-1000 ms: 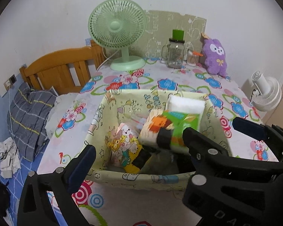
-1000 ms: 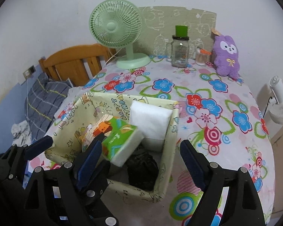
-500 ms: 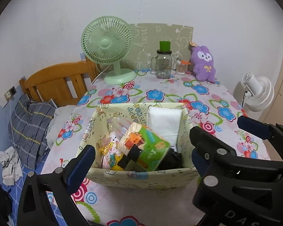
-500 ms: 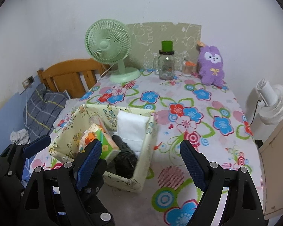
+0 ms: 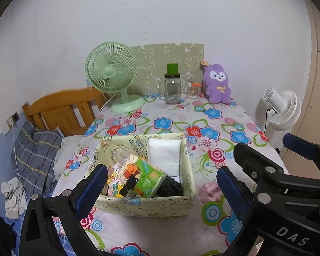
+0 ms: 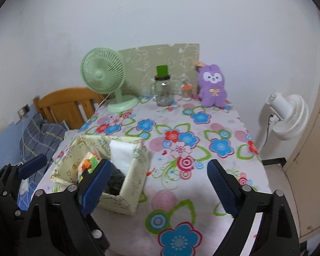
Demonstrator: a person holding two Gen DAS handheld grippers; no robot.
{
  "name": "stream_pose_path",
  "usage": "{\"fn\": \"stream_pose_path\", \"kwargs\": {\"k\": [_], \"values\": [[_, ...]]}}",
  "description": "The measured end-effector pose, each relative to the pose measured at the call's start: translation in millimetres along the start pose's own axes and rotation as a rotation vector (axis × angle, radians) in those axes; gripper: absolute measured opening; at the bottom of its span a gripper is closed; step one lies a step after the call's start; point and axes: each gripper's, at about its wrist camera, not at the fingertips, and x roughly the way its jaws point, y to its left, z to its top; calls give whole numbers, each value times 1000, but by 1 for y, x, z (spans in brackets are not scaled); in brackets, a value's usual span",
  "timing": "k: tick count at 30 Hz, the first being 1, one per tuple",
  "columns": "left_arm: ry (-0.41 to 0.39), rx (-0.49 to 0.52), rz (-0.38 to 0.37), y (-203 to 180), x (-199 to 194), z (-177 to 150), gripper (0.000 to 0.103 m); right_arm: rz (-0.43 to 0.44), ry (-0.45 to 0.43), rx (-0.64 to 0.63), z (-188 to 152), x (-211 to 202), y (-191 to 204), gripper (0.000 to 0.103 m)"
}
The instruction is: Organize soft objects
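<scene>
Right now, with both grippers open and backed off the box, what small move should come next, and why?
Probably send the right gripper toward the purple plush. It is the one soft item I can see outside the fabric box, standing at the table's far edge, and both grippers are empty.

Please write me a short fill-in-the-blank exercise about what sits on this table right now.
The green tissue pack lies inside the ____.
The plush toy at the far edge of the table is ____ in colour.
The jar stands between the plush toy and the green ____.
Both the left claw and the right claw are ____.

Missing words: box; purple; fan; open
</scene>
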Motion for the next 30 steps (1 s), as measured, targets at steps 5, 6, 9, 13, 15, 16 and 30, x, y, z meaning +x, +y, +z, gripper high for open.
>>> {"fn": "stream_pose_path", "kwargs": {"k": [5,6,9,13,15,16,30], "values": [[-29,29,-1,-16,-12,3,103,-33,-35,27,-3,-19,-20,95],[-32,31,-5,-17,-15,3,103,-42,-43,32,-4,-24,-24,95],[-41,34,-17,-25,-22,4,103,-68,-63,40,-5,-35,-34,95],[-50,27,-32,-31,-31,4,103,-97,-91,44,-6,-52,-44,95],[-57,22,-34,-32,-35,5,103,-106,-107,46,-6,-59,-48,96],[-61,21,-35,-32,-37,5,103,-108,-115,47,-7,-62,-48,96],[-128,11,-40,-22,-64,0,103,-124,-183,58,-13,-93,-47,101]]}}
